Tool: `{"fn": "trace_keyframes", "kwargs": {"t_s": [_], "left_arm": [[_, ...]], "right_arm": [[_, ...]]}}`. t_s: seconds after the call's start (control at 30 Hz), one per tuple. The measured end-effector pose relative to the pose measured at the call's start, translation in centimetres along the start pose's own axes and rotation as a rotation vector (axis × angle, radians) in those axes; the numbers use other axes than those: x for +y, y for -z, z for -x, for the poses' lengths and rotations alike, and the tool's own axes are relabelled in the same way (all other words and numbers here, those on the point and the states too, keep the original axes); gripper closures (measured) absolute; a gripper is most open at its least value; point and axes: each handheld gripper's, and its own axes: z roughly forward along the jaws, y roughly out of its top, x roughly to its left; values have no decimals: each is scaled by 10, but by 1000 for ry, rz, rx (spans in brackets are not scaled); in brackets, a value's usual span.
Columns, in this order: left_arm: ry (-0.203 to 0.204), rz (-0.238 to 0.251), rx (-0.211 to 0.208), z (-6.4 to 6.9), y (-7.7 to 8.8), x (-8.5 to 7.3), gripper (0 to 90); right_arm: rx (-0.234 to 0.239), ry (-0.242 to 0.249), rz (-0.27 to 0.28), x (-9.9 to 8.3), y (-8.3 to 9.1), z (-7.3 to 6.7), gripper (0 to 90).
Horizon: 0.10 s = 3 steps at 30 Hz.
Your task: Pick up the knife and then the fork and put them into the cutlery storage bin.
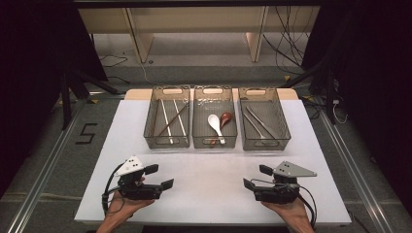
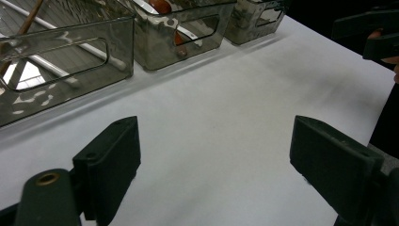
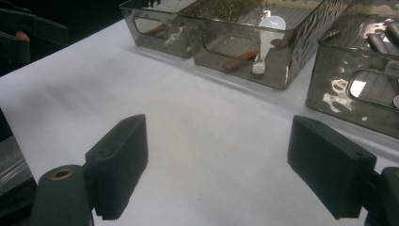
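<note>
Three smoky clear bins stand in a row at the back of the white table (image 1: 214, 184). The left bin (image 1: 166, 141) holds white and brown chopsticks (image 1: 171, 119). In the middle bin (image 1: 214, 142) lie a white spoon (image 1: 214, 122) and a brown spoon (image 1: 226, 118). The right bin (image 1: 265, 144) holds metal utensils (image 1: 257, 124). My left gripper (image 1: 159, 176) rests near the front left edge, open and holding nothing. My right gripper (image 1: 256, 176) sits at the front right, open too. In the left gripper view the left gripper (image 2: 214, 155) frames bare table; in the right gripper view the right gripper (image 3: 216, 160) does as well.
A wide bare strip of table lies between the grippers and the bins. Beyond the table are a wooden shelf frame (image 1: 194, 29), loose cables (image 1: 286, 43) on the floor, dark stands at both sides, and a "5" marked on the floor (image 1: 86, 133).
</note>
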Motion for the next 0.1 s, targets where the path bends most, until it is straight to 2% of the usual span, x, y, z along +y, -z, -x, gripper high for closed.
{"fn": "trace_keyframes", "kwargs": {"t_s": [0.1], "left_arm": [[0, 0, 1, 0, 0, 0, 163]], "right_arm": [[-1, 1, 3, 0, 0, 0, 215]]}}
